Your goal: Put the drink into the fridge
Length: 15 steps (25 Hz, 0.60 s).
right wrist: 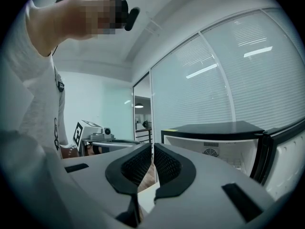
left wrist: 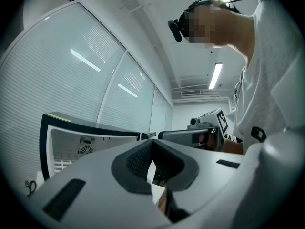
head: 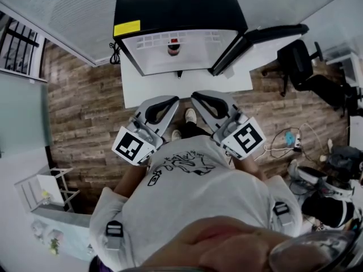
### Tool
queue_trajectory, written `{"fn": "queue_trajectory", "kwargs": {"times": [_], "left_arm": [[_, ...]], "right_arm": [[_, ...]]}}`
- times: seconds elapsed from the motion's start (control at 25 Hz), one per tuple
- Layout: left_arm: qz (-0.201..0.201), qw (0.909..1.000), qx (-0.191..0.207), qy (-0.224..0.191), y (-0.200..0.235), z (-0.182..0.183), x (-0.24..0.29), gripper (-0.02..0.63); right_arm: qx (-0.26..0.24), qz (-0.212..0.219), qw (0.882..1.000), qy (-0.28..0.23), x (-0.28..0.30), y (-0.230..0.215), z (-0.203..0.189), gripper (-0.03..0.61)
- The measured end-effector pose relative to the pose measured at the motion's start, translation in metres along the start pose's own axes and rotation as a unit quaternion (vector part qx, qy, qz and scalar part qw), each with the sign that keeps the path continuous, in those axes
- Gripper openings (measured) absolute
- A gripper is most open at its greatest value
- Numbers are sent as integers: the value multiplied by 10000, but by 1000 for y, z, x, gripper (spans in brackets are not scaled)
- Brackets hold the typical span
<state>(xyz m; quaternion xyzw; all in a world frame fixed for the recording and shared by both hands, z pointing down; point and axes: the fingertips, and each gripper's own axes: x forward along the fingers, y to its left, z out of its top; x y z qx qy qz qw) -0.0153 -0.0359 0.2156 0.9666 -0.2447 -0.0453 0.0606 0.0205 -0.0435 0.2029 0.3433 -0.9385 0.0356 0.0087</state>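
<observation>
A small mini fridge [head: 170, 4] stood on a white table [head: 170, 84] with its door [head: 249, 41] swung open, ahead of both grippers. The drink [head: 173, 47], a small dark container with a red top, stood upright inside the fridge on its white floor, well ahead of the jaw tips and roughly midway between the two grippers.

The left gripper [head: 170, 101] and right gripper [head: 195, 96] were held side by side near the person's body, apart from the table's near edge. Each had its jaws pressed together on nothing.

The drink was too small to tell whether it was a can or a bottle. It looked rigid, fairly light and probably smooth, so it might slip. Pinching it around the middle of the body, below the red top, seemed safest.
</observation>
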Motion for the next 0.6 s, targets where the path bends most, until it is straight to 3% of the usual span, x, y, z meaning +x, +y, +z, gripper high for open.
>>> {"fn": "queue_trajectory", "kwargs": {"times": [0.6], "left_arm": [[-112, 9999, 34, 2, -1, 9, 0, 2]], "right_arm": [[-81, -66, 9999, 8, 2, -3, 4, 44]]}}
